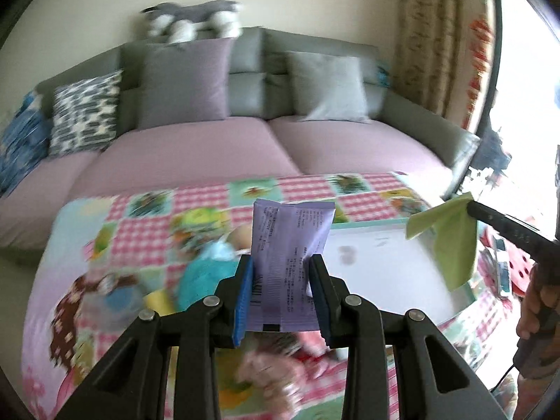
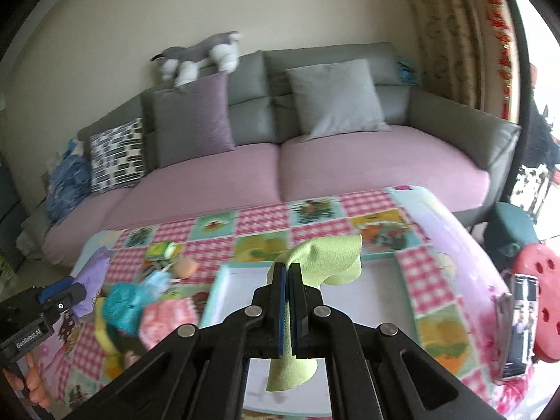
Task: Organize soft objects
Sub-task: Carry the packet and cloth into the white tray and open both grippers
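Above the patchwork-covered bench (image 2: 371,206), the left tongs (image 1: 281,273) clamp a purple packet (image 1: 290,245) while the right tongs (image 2: 287,273), fully closed, pinch a green cloth (image 2: 329,259).

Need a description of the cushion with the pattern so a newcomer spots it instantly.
Start at the grey sofa behind the quilt-covered table. Along its backrest lean three square cushions; take the leftmost, the black-and-white block-patterned cushion. The plain purple cushion and plain grey cushion carry no print.

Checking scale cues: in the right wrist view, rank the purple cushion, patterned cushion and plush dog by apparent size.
1. purple cushion
2. patterned cushion
3. plush dog, looking close to the patterned one and sitting farther back, so that order is unsure.
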`<action>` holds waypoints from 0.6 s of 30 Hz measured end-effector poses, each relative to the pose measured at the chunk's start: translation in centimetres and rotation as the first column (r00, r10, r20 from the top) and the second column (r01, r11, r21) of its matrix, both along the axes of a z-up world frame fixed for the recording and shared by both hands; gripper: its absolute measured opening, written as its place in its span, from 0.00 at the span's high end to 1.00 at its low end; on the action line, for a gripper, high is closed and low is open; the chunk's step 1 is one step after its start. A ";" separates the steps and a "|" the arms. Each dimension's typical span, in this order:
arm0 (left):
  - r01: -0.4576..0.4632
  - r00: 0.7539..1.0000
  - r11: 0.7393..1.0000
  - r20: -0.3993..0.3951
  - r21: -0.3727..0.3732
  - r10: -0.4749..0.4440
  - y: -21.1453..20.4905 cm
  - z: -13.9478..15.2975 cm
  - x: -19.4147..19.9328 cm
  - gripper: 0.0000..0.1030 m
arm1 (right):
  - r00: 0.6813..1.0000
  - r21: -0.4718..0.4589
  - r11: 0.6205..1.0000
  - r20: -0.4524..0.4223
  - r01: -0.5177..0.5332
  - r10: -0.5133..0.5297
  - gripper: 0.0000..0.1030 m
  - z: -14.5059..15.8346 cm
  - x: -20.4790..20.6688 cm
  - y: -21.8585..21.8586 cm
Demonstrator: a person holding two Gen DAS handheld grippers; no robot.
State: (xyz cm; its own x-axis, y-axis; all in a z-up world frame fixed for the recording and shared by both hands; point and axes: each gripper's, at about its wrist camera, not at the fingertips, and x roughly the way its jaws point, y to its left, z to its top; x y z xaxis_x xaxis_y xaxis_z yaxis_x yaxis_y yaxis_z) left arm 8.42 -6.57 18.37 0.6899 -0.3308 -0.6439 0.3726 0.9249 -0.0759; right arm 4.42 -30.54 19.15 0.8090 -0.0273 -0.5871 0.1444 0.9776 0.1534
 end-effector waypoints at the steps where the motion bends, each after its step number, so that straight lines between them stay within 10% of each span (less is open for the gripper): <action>1: 0.027 1.000 1.000 0.000 0.002 -0.027 -1.2 0.0 0.3 0.67 | 1.000 -0.001 1.000 -0.002 0.013 -0.013 0.98 -0.1 -0.1 -0.6; 8: 0.183 0.982 0.981 -0.053 0.057 -0.180 -9.2 -2.6 2.0 0.67 | 0.996 -0.018 0.997 -0.051 0.076 -0.077 0.98 -1.6 0.4 -4.4; 18: 0.193 0.948 0.975 -0.275 0.110 -0.157 -14.9 -10.4 6.6 0.67 | 0.967 0.042 0.991 -0.227 0.126 -0.113 0.96 -8.7 3.0 -8.4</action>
